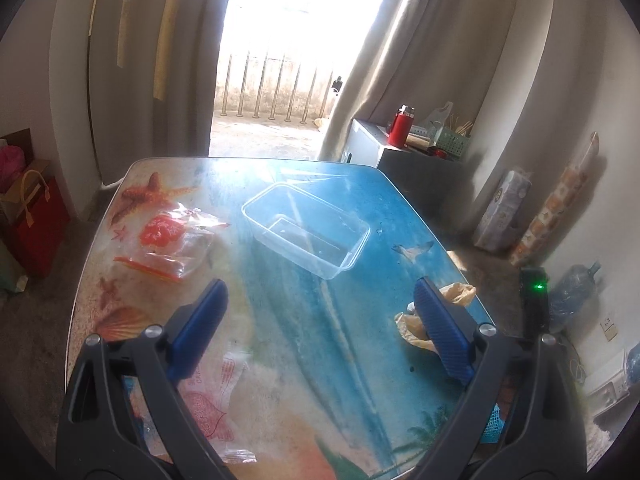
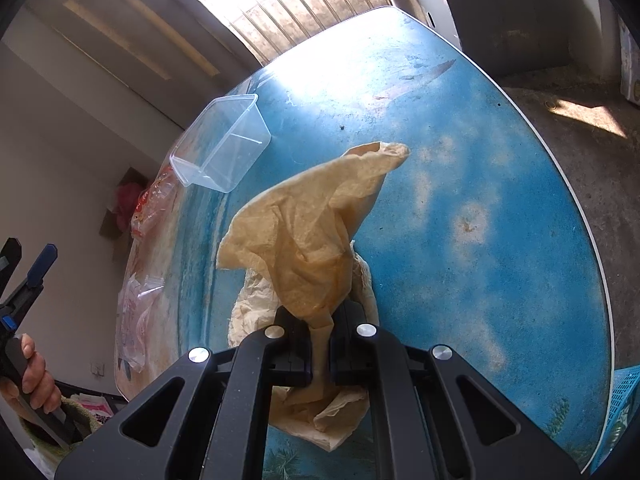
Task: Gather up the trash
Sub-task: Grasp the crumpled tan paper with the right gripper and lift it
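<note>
My right gripper (image 2: 320,332) is shut on a crumpled tan paper napkin (image 2: 316,224), pinching it just above the beach-print table (image 2: 480,184); a paler sheet (image 2: 256,312) lies under it. The napkin shows behind my left gripper's right finger in the left wrist view (image 1: 456,294). My left gripper (image 1: 320,312) is open and empty above the table's near side. A clear plastic container (image 1: 308,230) stands mid-table, also in the right wrist view (image 2: 224,148). A clear bag with red print (image 1: 172,240) lies far left. A clear printed wrapper (image 1: 216,404) lies under the left finger.
A blue basket (image 1: 492,424) sits past the table's right edge, also in the right wrist view (image 2: 624,400). A white cabinet (image 1: 372,144) with a red flask (image 1: 399,128) stands at the back right. Red gift bags (image 1: 36,224) stand on the floor at left.
</note>
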Demonstrator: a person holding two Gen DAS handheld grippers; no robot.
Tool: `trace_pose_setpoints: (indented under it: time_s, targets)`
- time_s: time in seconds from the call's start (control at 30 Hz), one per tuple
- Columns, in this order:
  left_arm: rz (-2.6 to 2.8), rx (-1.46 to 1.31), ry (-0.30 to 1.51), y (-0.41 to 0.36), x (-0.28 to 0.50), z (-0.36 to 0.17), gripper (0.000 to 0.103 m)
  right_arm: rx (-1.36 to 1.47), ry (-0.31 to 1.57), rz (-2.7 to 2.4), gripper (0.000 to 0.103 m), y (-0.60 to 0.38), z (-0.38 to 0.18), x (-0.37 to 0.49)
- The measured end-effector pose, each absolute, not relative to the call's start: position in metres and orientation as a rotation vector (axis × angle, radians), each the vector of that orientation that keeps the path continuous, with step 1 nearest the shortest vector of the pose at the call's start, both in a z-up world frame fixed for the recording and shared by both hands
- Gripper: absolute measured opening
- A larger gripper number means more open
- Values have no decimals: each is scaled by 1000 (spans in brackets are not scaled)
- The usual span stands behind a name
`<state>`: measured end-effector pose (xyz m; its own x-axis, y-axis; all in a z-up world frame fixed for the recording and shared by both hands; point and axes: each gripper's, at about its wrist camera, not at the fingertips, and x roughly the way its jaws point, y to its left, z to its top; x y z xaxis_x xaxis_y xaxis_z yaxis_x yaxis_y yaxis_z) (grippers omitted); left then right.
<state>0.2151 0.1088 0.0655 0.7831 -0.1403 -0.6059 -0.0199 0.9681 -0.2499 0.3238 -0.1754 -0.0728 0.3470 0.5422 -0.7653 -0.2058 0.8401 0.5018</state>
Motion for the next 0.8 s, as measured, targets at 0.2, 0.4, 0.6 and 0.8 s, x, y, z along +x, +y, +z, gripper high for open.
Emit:
trace_pose_setpoints:
  time_s: [0.2, 0.4, 0.6, 0.8]
  targets:
    - [-61, -264, 677, 99, 236, 68, 90, 353, 1118, 504, 6, -173, -73, 324]
    - [-58, -266, 703, 91, 249, 59, 90, 360, 1120, 509, 6, -175, -73, 325]
    - [-62, -250, 728, 83, 262, 52, 90, 358, 1117, 508, 6, -176, -74, 325]
    - [-65, -274, 760, 82, 279, 43, 90, 359, 1118, 509, 6, -176, -74, 325]
